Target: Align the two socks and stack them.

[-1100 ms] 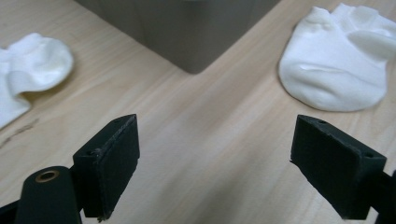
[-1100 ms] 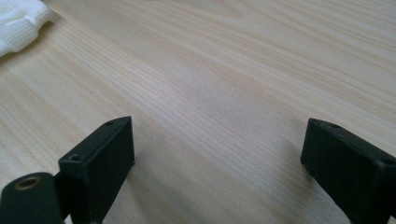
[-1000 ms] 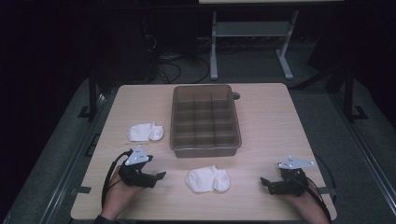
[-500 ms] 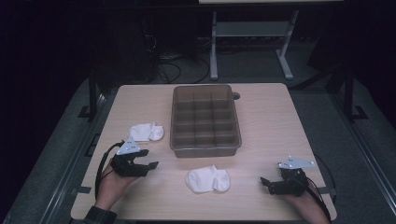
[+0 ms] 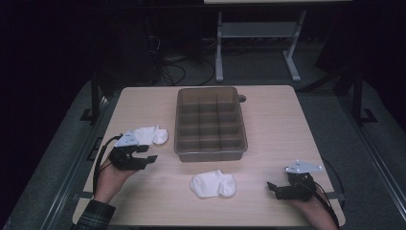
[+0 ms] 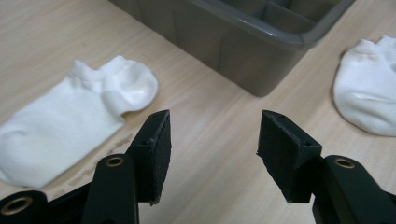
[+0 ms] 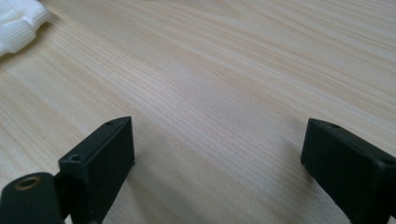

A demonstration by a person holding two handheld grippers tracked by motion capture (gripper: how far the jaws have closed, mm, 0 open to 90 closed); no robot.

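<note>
The left gripper (image 5: 143, 155) hovers just beside the white sock (image 6: 70, 116) at the table's left, its jaws part-way apart with nothing between them and just now closing; if they go on narrowing before they straddle the fabric, they could pinch air or only a thin fold that slips out. The right gripper (image 5: 277, 189) rests released, jaws wide over bare table (image 7: 224, 70) — well apart from the second sock (image 5: 213, 184) in front of the grey divided bin (image 5: 210, 153); a careless swing of the left gripper might clip that bin's near corner.

Flat white sock (image 5: 149, 135) just left of tray (image 5: 210, 153)
</note>
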